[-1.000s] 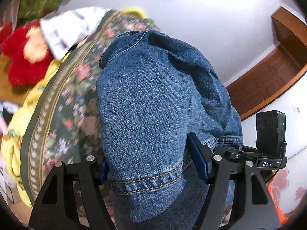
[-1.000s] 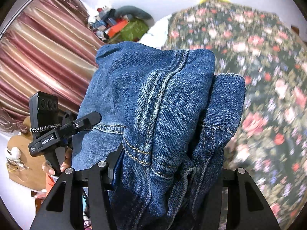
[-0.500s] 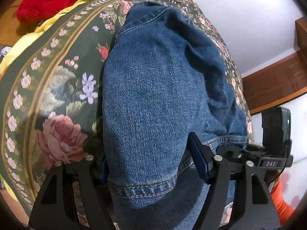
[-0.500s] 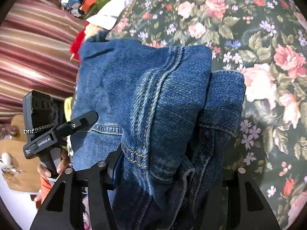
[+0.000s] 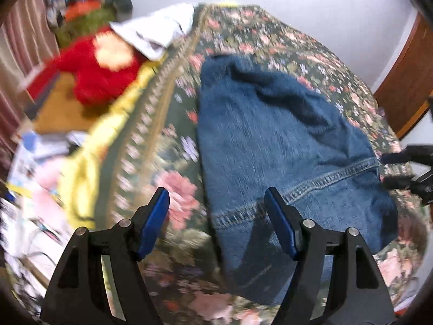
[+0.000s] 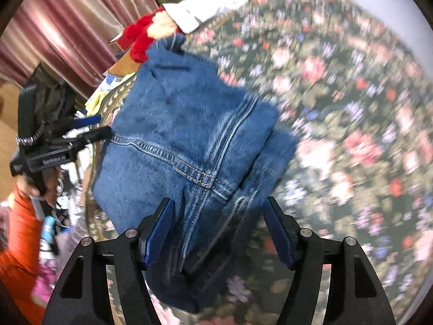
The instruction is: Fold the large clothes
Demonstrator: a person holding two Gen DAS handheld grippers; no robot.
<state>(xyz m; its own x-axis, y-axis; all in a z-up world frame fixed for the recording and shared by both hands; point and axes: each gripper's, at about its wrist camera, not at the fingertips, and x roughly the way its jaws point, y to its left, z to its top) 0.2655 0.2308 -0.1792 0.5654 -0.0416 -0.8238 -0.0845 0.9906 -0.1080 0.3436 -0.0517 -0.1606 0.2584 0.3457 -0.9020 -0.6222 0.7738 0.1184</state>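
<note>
jeans (image 5: 273, 146) folded on the bed (image 5: 167, 124), long axis running away | left tongs (image 5: 216, 216) wide, empty, at near-left hem | right tongs (image 6: 216, 227) opening, straddling denim, nearer

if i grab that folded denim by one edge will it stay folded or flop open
Probably flops: the denim sags in soft creases on the floral bedspread. Its stacked layers and thick seams suggest some heft. The coarse weave likely grips pads, so slipping seems unlikely.

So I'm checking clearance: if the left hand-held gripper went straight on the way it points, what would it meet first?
Probably the folded jeans lying on the floral bedspread, near their left edge; blur leaves depth unsure.
</note>
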